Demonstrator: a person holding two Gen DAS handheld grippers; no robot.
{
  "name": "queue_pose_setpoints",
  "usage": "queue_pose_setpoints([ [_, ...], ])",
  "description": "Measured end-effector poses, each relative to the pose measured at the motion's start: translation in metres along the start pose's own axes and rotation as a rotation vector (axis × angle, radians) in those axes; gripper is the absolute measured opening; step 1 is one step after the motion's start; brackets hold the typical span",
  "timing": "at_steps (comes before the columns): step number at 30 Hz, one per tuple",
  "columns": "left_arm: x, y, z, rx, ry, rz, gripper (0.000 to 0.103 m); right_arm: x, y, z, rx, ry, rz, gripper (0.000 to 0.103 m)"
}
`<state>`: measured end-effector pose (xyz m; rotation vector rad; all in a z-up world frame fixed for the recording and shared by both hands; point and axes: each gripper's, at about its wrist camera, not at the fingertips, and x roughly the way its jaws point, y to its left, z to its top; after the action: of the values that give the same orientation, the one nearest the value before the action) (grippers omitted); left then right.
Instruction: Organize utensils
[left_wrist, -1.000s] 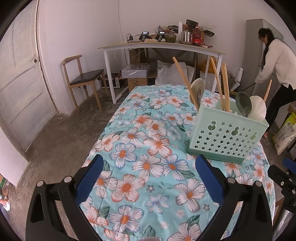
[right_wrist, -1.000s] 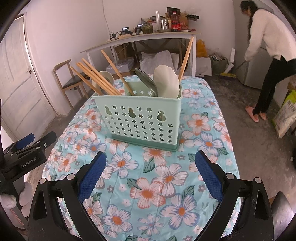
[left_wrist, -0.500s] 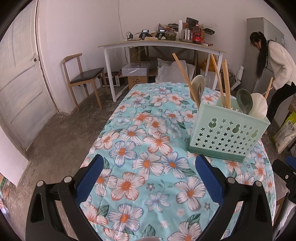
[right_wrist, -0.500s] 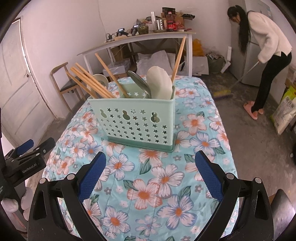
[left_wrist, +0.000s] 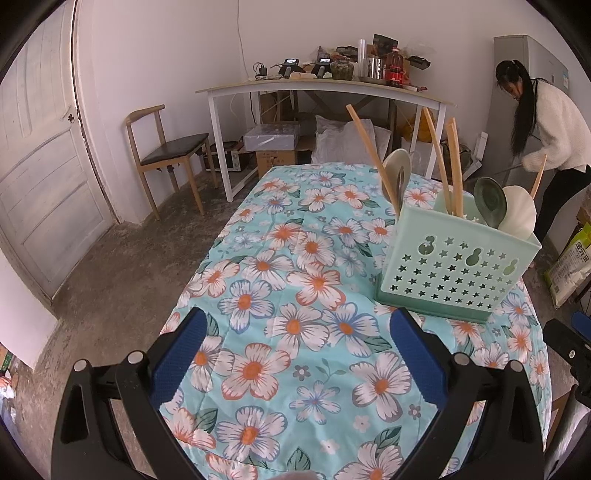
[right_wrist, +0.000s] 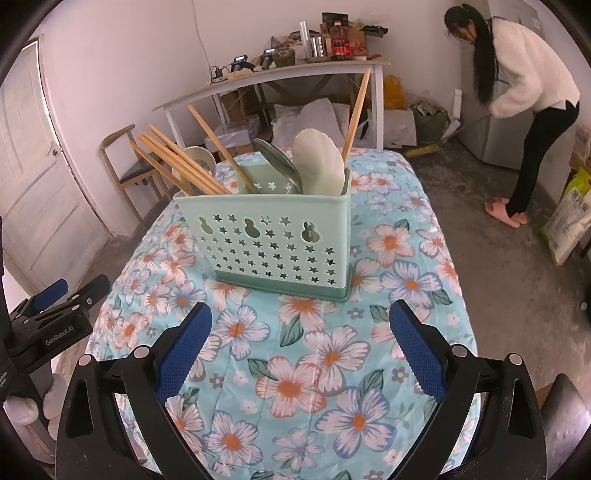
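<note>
The utensil holder (right_wrist: 280, 240) stands on the flowered tablecloth (right_wrist: 332, 354) at twelve o'clock from the right gripper (right_wrist: 301, 350), its long side crosswise; for the left gripper (left_wrist: 295, 360) it sits at two o'clock. Both grippers are spread wide and empty; the right looks nearer.

Both wrist views look down across the flowered table (left_wrist: 280, 258), sharing the caddy (right_wrist: 273, 243).

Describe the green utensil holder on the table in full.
The holder is a pale green plastic box, its front wall pierced with star and gourd cutouts over a darker green base. It stands upright on the floral tablecloth, ahead of both open tongs. Wooden chopsticks and spoons lean inside it.
</note>
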<state>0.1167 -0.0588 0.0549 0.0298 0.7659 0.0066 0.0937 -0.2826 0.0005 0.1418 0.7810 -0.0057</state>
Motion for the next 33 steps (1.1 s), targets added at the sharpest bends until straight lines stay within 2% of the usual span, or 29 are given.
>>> queue_pose_setpoints([
  [19, 0.0025, -0.0031, -0.0016, 0.005, 0.001, 0.010, 0.097, 0.0018, -0.0019, 0.0009, 0.019, 0.004, -0.005, 0.093],
  [33, 0.0026, -0.0045, -0.0023, 0.012, 0.006, 0.006, 0.097, -0.0016, -0.0103, 0.0021, 0.029, -0.009, -0.038, 0.093],
])
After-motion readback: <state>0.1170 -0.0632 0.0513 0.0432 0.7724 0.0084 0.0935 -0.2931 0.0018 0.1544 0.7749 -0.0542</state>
